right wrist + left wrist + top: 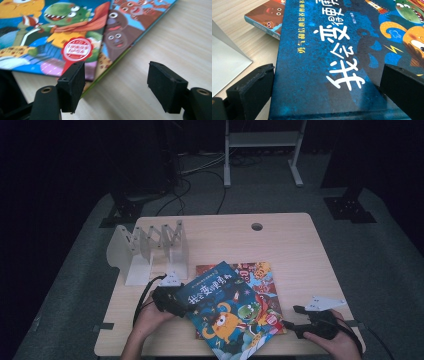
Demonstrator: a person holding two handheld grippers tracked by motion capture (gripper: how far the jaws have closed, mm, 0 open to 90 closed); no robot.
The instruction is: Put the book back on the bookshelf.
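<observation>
A: Starting at the left, what stands on the tabletop (290,245)?

B: A white folding book rack (150,251), near the left edge. Just in front of it is the left hand-held gripper (181,309).

A: What is that one doing?

B: It meets the near-left edge of the blue picture book (227,312). In the left gripper view the blue cover (332,62) runs between its two black jaws, one on either side of the book's edge; I cannot tell whether they press on it.

A: And where does the book lie?

B: Tilted, on top of an orange picture book (260,272) that lies flat near the front middle of the tabletop.

A: The right side?

B: The right hand-held gripper (290,317) is just beside the books' right edge, its jaws spread with nothing between them, only bare wood, with the books' corner (100,72) beside one jaw.
</observation>
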